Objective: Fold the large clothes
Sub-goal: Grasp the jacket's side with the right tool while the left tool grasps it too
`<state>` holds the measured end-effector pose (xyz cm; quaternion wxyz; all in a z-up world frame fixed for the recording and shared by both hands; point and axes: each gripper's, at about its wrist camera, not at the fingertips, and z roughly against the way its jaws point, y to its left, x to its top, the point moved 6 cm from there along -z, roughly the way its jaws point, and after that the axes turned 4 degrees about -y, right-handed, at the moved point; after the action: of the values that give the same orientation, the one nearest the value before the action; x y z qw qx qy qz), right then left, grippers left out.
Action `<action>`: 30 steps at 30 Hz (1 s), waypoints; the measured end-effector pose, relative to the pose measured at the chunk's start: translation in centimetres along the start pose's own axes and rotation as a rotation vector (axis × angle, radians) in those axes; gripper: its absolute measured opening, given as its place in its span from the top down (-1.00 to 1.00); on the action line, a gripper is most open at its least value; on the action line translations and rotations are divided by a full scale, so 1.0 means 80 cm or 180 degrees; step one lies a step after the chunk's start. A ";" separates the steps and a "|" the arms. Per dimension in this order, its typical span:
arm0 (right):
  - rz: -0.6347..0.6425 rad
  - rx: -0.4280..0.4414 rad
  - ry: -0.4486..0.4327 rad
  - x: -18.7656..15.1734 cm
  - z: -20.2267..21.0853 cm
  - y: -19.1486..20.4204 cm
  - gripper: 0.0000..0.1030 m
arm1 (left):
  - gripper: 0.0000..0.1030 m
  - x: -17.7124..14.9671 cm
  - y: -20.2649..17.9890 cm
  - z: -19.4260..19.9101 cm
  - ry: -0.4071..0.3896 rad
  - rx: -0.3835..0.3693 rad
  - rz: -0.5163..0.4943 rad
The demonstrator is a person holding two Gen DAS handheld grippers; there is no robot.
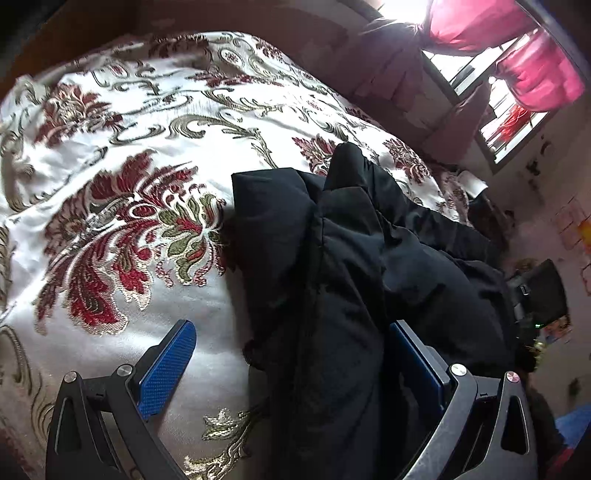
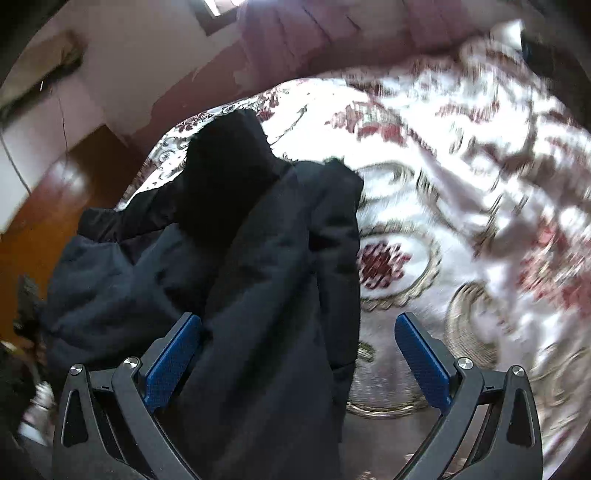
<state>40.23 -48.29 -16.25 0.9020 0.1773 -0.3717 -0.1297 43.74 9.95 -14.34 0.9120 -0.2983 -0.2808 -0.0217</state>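
Observation:
A large black padded coat lies bunched on a bed with a white, red and gold floral bedspread. My left gripper is open with blue pads; the coat's fabric lies between its fingers, against the right pad, not clamped. In the right wrist view the same coat fills the left and middle, its hood at the far end. My right gripper is open, coat fabric passing between its fingers next to the left pad. The bedspread is blurred there.
A window with pink curtains is at the back right. A padded pink headboard runs behind the bed. A brown wooden cabinet stands left of the bed. Dark clutter sits at the bed's right side.

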 end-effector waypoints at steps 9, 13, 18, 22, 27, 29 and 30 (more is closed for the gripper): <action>-0.0259 0.0306 0.0147 -0.007 -0.018 -0.006 -0.98 | -1.00 -0.005 -0.006 -0.018 0.0307 -0.0351 0.0111; -0.0423 0.0383 0.0144 -0.009 -0.016 -0.008 -0.98 | -1.00 -0.011 -0.023 -0.021 0.0394 -0.0402 0.0022; -0.0508 0.0419 0.0164 -0.015 -0.012 -0.008 -0.98 | -0.87 -0.013 -0.037 -0.026 0.0443 -0.0363 0.0010; -0.0547 0.0415 0.0262 -0.016 -0.009 -0.006 -0.94 | -0.65 -0.012 -0.046 -0.029 0.0440 -0.0242 0.0022; -0.0597 0.0482 0.0317 -0.022 -0.001 -0.003 -0.59 | -0.35 -0.015 -0.057 -0.028 0.0425 -0.0132 0.0126; -0.0647 0.0537 0.0323 -0.028 0.006 -0.001 -0.42 | -0.19 -0.015 -0.061 -0.028 0.0427 -0.0070 0.0165; -0.0674 0.0570 0.0324 -0.029 0.008 0.000 -0.30 | -0.15 -0.017 -0.060 -0.026 0.0422 -0.0047 0.0169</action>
<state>38.15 -47.55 -17.25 0.8815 0.3017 -0.3147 -0.1813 42.66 4.66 -13.86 0.9266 -0.3104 -0.2116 -0.0192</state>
